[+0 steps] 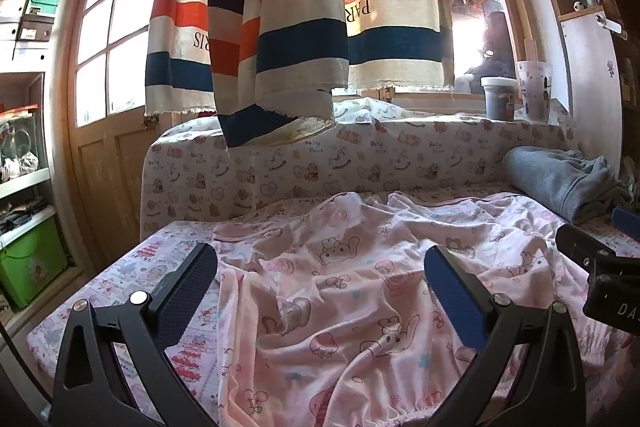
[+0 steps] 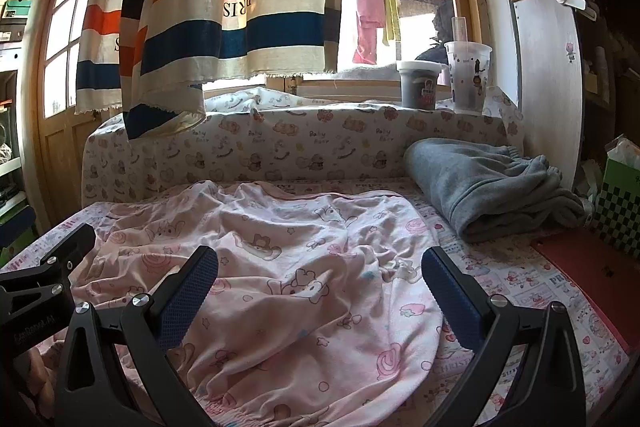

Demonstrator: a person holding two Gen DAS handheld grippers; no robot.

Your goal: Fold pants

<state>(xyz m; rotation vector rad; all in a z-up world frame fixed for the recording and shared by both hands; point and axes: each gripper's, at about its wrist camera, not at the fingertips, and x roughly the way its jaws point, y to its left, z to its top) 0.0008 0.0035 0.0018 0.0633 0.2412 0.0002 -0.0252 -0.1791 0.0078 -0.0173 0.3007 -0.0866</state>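
My left gripper [image 1: 320,267] & right gripper [image 2: 320,267] both wide open, empty, above crumpled pink pants [image 1: 340,291] on bed.

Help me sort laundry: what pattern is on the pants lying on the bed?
Pale pink pants with cartoon animals and strawberries, clearest in the right wrist view.

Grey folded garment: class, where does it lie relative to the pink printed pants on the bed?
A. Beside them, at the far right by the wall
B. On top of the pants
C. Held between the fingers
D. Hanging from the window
A: the grey folded garment rests on the bed to the far right of the pink printed pants, near the wall.
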